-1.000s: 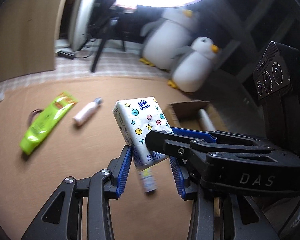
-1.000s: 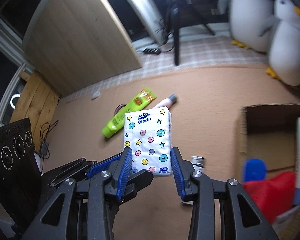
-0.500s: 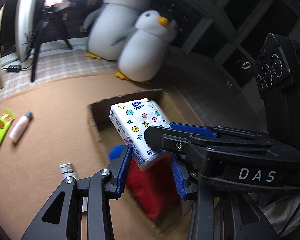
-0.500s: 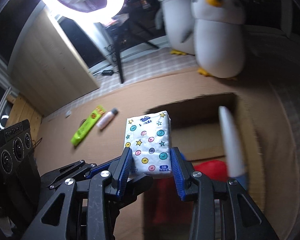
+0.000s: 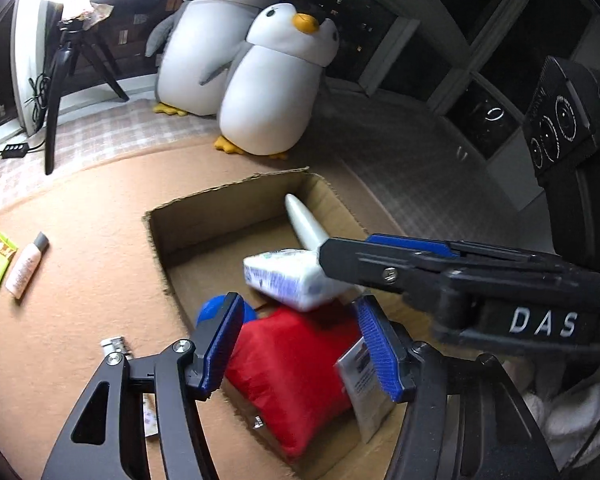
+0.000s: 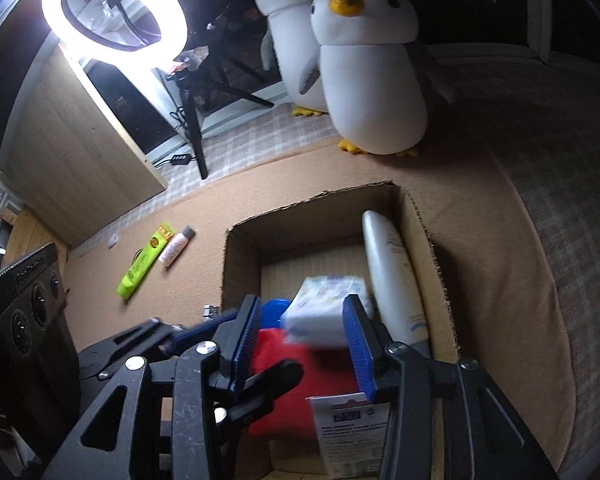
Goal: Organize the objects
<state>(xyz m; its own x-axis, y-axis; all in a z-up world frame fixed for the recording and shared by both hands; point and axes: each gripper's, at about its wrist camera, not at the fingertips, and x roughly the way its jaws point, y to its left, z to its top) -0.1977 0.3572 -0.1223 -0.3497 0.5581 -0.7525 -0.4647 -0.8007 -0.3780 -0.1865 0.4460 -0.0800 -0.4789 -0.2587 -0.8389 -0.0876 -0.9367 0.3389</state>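
Carpet (image 6: pixel 480 216), tan and short-piled, covers the floor under an open brown cardboard box (image 6: pixel 324 212); pale checked matting lies beyond it, and dark window panes close off the dim room. Two white-and-grey plush penguins (image 5: pixel 276 80) stand at the carpet's far edge.

Inside the box lie a red fabric pouch (image 5: pixel 292 376), a blue rounded object (image 5: pixel 210 312), a long white squeeze tube (image 6: pixel 392 276) along the far wall, and a printed card packet (image 6: pixel 348 436) at the near end. On the carpet well to the side rest a lime-green tube (image 6: pixel 140 266) and, just beside it, a small white bottle with a grey cap (image 6: pixel 176 246); a small metal-capped item (image 5: pixel 116 346) sits near the box wall.

The white tissue pack with blue print (image 5: pixel 292 276), blurred, is over the pouch inside the box. The left gripper (image 5: pixel 300 356) has its jaws opening, wide apart, with nothing pressed between the blue pads. The right gripper (image 6: pixel 300 348) is opening too; the pack sits beyond its pads, free of them.

Only the right wrist view shows the glowing ring lamp (image 6: pixel 114 8) on its tripod and the wooden panel (image 6: pixel 72 152) beside it.
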